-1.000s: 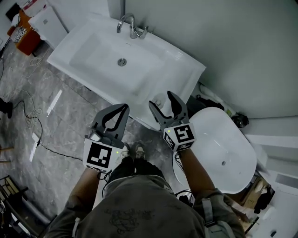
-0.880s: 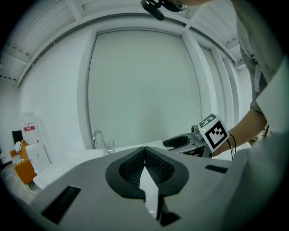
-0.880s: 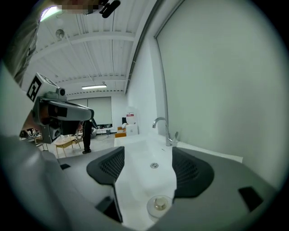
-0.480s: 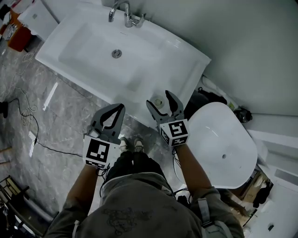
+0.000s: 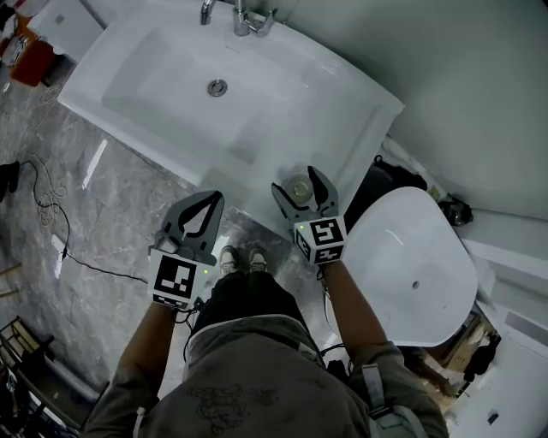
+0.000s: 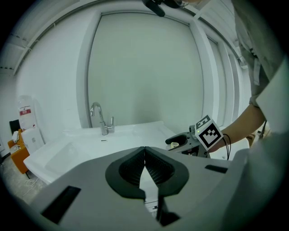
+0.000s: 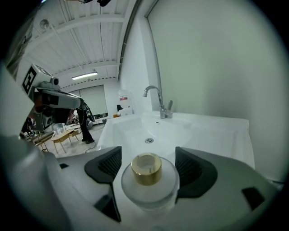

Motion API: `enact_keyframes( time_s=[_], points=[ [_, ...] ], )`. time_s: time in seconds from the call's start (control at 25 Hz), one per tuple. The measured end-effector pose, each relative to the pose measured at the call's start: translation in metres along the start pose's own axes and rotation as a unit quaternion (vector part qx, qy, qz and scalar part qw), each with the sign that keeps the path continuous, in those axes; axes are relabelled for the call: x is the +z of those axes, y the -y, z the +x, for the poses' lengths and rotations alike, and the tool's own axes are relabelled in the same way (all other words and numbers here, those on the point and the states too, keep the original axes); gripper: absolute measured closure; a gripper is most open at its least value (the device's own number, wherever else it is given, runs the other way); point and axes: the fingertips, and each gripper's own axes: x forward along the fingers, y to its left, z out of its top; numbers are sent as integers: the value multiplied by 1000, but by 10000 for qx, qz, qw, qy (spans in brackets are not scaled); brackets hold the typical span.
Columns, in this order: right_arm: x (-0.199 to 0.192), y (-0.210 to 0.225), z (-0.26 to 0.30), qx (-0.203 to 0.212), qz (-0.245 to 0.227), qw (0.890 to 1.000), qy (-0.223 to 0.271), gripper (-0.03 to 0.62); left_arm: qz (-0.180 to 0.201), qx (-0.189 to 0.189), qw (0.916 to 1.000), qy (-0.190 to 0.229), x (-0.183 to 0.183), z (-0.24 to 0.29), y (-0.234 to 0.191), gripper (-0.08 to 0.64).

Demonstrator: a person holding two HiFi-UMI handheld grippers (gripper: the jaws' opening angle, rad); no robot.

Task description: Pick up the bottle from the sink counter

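Observation:
A small clear bottle (image 5: 300,190) with a gold cap stands upright on the front right corner of the white sink counter (image 5: 347,128). My right gripper (image 5: 297,183) straddles it, and its jaws are opening. In the right gripper view the bottle (image 7: 147,177) sits between the pads (image 7: 109,165), with a gap showing on the left side. My left gripper (image 5: 206,202) is shut and holds nothing. It hovers over the floor just in front of the counter's edge, to the left of the bottle. In the left gripper view its jaws (image 6: 145,159) meet, and the right gripper (image 6: 183,140) shows beyond them.
The basin has a drain (image 5: 217,86) and a chrome faucet (image 5: 244,17) at the back. A white oval fixture (image 5: 411,265) stands close on the right of the counter. Cables (image 5: 51,205) lie on the marble floor at left, with an orange object (image 5: 21,51) beyond them.
Both grippers have moved forward towards the counter. The right gripper has come around the bottle, which now stands between its jaws.

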Motion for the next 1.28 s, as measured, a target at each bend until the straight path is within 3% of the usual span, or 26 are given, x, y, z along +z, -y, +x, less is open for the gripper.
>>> enact_keyframes(
  time_s=[0.48, 0.92, 1.28],
  points=[
    [-22, 4, 26, 81, -9, 9989, -464, 261, -69, -104, 9999, -90, -22, 14, -3, 543],
    [-20, 4, 32, 289, -277, 9985, -362, 262, -101, -184, 9996, -174, -40, 20, -5, 543],
    [-21, 5, 33, 211, -448, 9980, -385, 264, -88, -236, 9995, -193, -45, 21, -1, 543]
  ],
)
